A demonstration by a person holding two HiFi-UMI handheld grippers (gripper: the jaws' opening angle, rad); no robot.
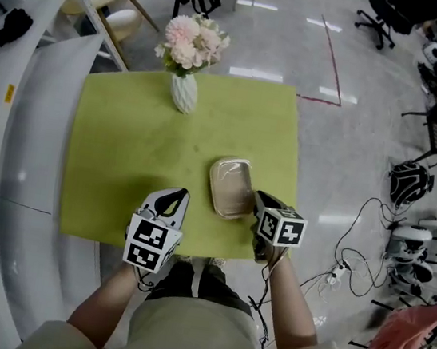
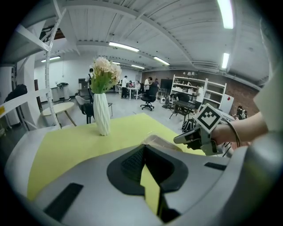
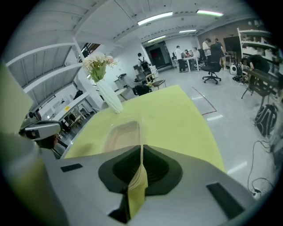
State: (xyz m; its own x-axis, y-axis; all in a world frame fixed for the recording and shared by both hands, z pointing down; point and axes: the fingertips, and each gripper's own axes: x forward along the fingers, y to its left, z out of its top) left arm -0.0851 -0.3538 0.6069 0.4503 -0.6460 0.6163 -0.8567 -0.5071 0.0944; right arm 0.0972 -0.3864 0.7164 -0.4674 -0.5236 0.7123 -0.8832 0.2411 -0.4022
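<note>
A shallow clear plastic container (image 1: 229, 186) (image 3: 121, 134) lies on the yellow-green table (image 1: 126, 141), right of the middle near the front. My right gripper (image 1: 258, 197) (image 3: 141, 148) is at its right near rim; the jaws are closed and the rim's edge runs straight into their seam. In the left gripper view, the container (image 2: 155, 140) shows just beyond my jaws, with the right gripper (image 2: 194, 137) at its far side. My left gripper (image 1: 173, 196) (image 2: 144, 148) hovers over the table's front edge, left of the container, shut with nothing in it.
A white ribbed vase (image 1: 184, 92) (image 2: 101, 114) of pale pink flowers stands at the table's back. A white curved structure (image 1: 13, 141) runs along the left. Cables (image 1: 350, 269) and a black bag (image 1: 409, 182) lie on the floor at the right.
</note>
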